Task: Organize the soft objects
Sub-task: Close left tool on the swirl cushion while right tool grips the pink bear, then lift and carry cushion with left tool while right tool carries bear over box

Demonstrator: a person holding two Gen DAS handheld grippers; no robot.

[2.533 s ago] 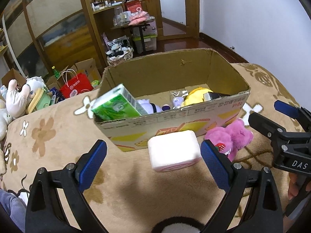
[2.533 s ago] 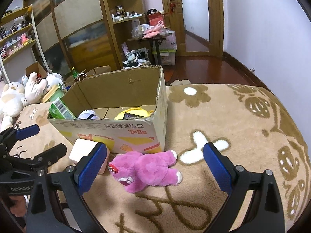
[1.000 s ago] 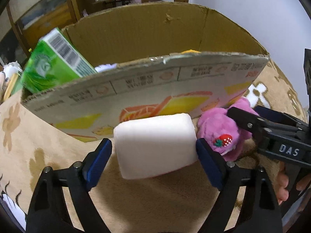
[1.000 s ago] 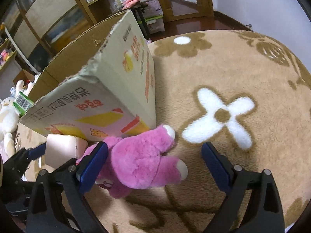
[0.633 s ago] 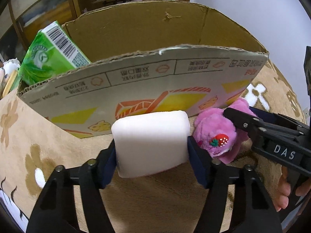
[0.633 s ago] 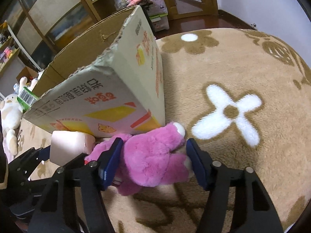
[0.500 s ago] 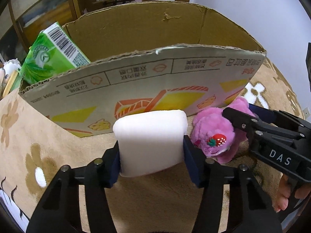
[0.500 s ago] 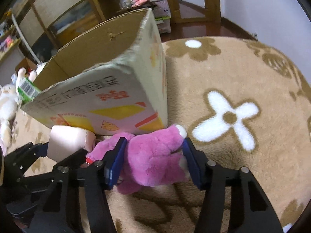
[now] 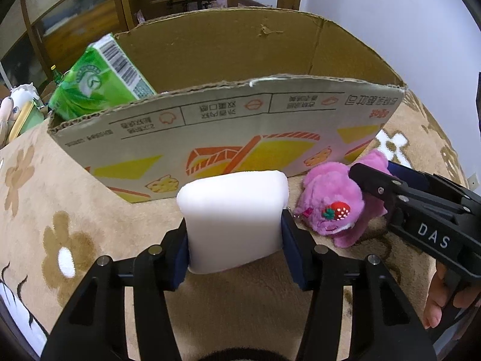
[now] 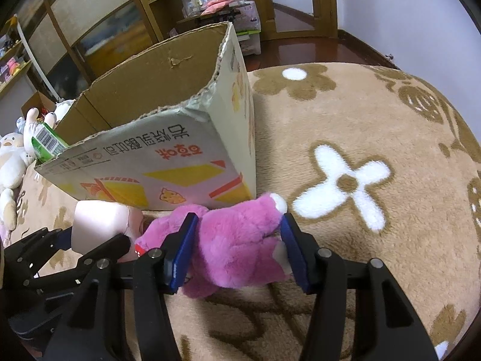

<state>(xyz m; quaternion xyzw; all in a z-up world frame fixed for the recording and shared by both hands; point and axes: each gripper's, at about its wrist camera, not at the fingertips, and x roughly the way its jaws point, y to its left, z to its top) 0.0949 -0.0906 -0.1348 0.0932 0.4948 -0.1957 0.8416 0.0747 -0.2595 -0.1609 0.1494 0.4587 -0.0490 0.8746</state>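
My left gripper (image 9: 236,243) is shut on a white foam block (image 9: 234,216), squeezing its sides, just in front of the cardboard box (image 9: 228,126). My right gripper (image 10: 237,248) is shut on a pink plush bear (image 10: 237,237) lying on the carpet at the box's near right corner. The bear (image 9: 336,207) also shows in the left wrist view, with the right gripper's fingers (image 9: 390,186) around it. The foam block (image 10: 99,225) shows at the left of the right wrist view. The box (image 10: 168,138) is open on top.
A green tissue pack (image 9: 99,81) leans in the box's left end. A beige flower-patterned carpet (image 10: 360,150) covers the surface. White plush toys (image 10: 12,162) lie at far left. Shelves and a cluttered table (image 10: 216,9) stand behind the box.
Both grippers closed in: the left on the foam block, the right on the pink bear. Both have risen slightly, showing more of the box's inside.
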